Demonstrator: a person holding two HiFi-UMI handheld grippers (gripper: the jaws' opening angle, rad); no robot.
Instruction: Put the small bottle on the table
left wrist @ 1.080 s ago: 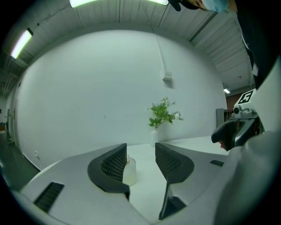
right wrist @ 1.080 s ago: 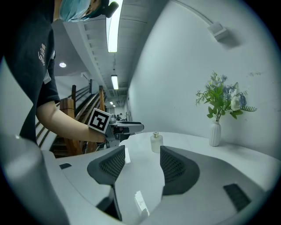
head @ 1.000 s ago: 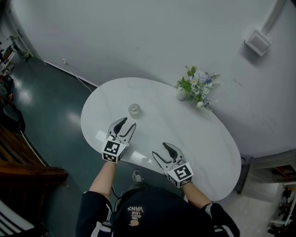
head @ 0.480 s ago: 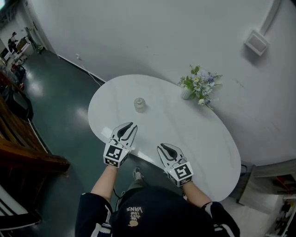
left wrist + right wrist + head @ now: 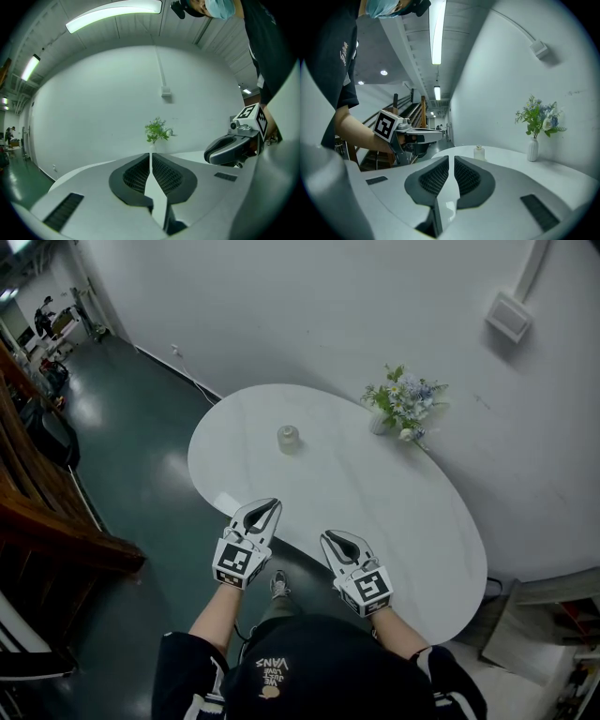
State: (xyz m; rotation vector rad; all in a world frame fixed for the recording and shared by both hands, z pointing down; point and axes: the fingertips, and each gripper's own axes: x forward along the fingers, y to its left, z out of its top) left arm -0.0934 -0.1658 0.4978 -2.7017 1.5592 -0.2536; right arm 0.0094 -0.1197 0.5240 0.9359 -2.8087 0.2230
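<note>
The small clear bottle [image 5: 288,438] stands upright on the white oval table [image 5: 375,493], toward its far left; the right gripper view also shows the bottle [image 5: 478,152], well beyond the jaws. My left gripper [image 5: 267,505] hovers at the table's near edge, far short of the bottle. Its jaws are closing, nearly together, with nothing between them [image 5: 151,154]. My right gripper [image 5: 333,538] hangs beside it over the near edge, its jaws also closing on nothing [image 5: 451,158]. The two grippers are side by side, a short way apart.
A white vase of flowers [image 5: 403,401] stands at the table's far edge by the white wall. A wall box [image 5: 507,317] is mounted high on the right. Wooden stairs [image 5: 47,531] and dark green floor [image 5: 141,456] lie to the left.
Both grippers have pulled back from over the table to its near edge, and both sets of jaws have gone from wide open to nearly together. The bottle stays where it stood.
</note>
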